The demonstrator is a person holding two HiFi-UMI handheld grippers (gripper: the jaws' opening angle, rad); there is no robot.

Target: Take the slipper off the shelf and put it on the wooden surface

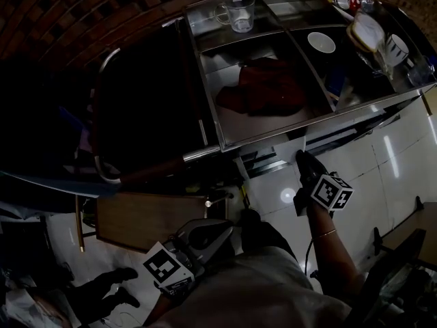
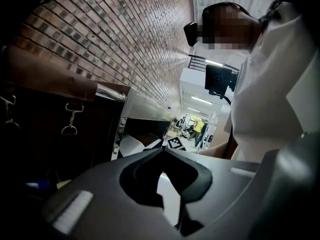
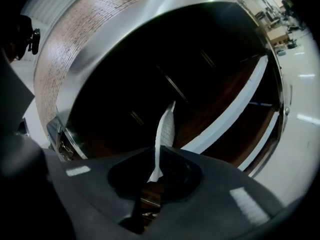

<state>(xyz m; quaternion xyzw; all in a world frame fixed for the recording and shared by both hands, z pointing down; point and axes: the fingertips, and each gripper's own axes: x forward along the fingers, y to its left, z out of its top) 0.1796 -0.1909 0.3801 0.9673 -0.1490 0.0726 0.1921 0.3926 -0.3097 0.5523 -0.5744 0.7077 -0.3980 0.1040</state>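
In the right gripper view my right gripper (image 3: 159, 153) is shut on a thin white slipper (image 3: 166, 126), seen edge-on and sticking out ahead of the jaws toward a dark lower shelf (image 3: 210, 109). In the head view the right gripper (image 1: 301, 158) points at the steel cart's lower edge, and the slipper is hidden there. The wooden surface (image 1: 140, 217) lies low at the left, beside the cart. My left gripper (image 1: 225, 229) hovers at its right end; its fingertips meet with nothing between them (image 2: 162, 151).
The steel cart (image 1: 205, 152) carries a glass mug (image 1: 239, 12), a white bowl (image 1: 321, 42), a bottle (image 1: 348, 0) and a red cloth (image 1: 266, 87). White tiled floor (image 1: 382, 176) lies to the right. A dark shoe (image 1: 113, 282) lies at bottom left.
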